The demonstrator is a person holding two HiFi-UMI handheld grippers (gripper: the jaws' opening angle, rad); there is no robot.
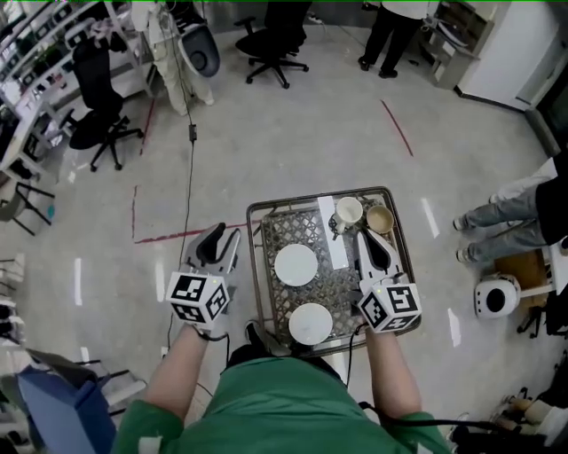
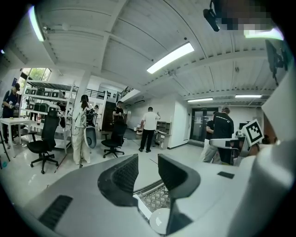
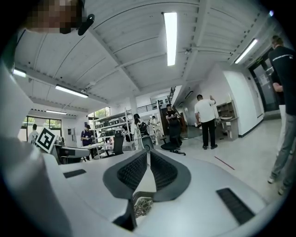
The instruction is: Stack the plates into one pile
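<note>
Fingers [image 3: 132,172] of the right gripper [image 3: 148,159] are pressed together with nothing between them; those of the left gripper [image 2: 148,163] stand apart, also empty. Neither pair touches a plate.

Near plate [image 1: 311,323] — at the near edge of the table [image 1: 302,199], between the two grippers' bodies and behind both sets of fingertips.

Far plate [image 1: 295,264] — at the table's middle, apart from the first and between the fingertips. The left gripper is off the table's left rail, the right over its right side.

White cup [image 1: 349,210] and tan cup [image 1: 380,219] stand at the table's far right corner. A person [image 1: 390,27] stands well beyond the table.
</note>
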